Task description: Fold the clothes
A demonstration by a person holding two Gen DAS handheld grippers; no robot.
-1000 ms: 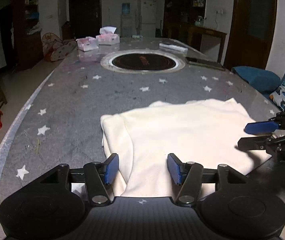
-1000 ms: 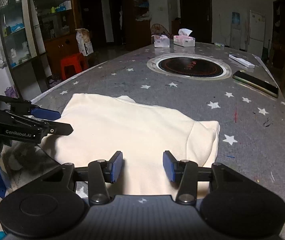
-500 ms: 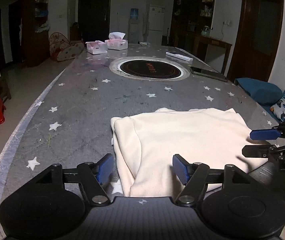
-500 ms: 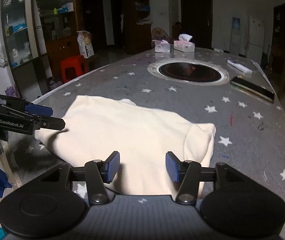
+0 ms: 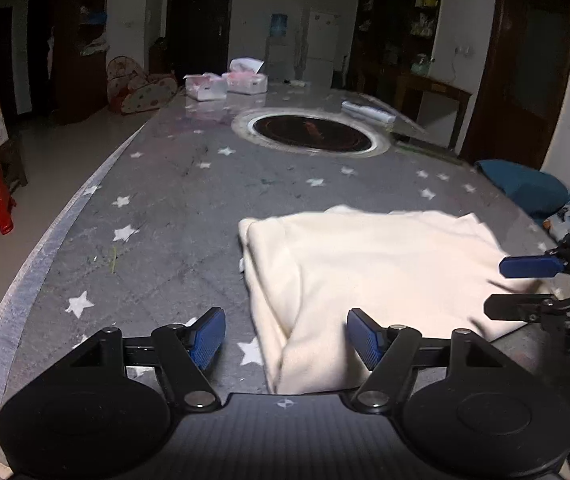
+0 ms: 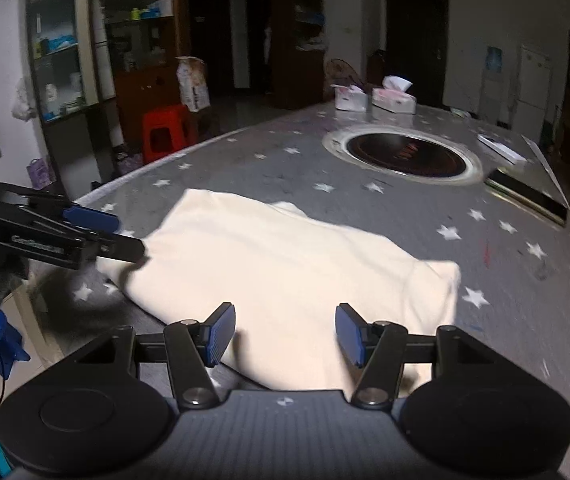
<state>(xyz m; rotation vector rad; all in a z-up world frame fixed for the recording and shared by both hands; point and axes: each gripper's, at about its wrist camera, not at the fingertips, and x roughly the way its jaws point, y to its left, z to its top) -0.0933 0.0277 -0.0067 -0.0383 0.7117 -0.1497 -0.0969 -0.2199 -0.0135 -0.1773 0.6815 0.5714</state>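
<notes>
Garment (image 5: 369,264): cream, folded into a compact rectangle, laid near the burner (image 5: 312,135).
Left gripper (image 5: 286,338): held apart, empty, at garment's near edge.
Right gripper (image 6: 285,334): likewise.
Progress: folds seen made; further folding not determinable.

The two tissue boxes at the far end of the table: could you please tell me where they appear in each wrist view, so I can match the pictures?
Left wrist view: the tissue boxes sit upper centre-left, beyond the round cooktop.
Right wrist view: the tissue boxes sit upper right of centre, again beyond the round cooktop.
Shared landmark: the round cooktop, between the boxes and the cream garment.
</notes>
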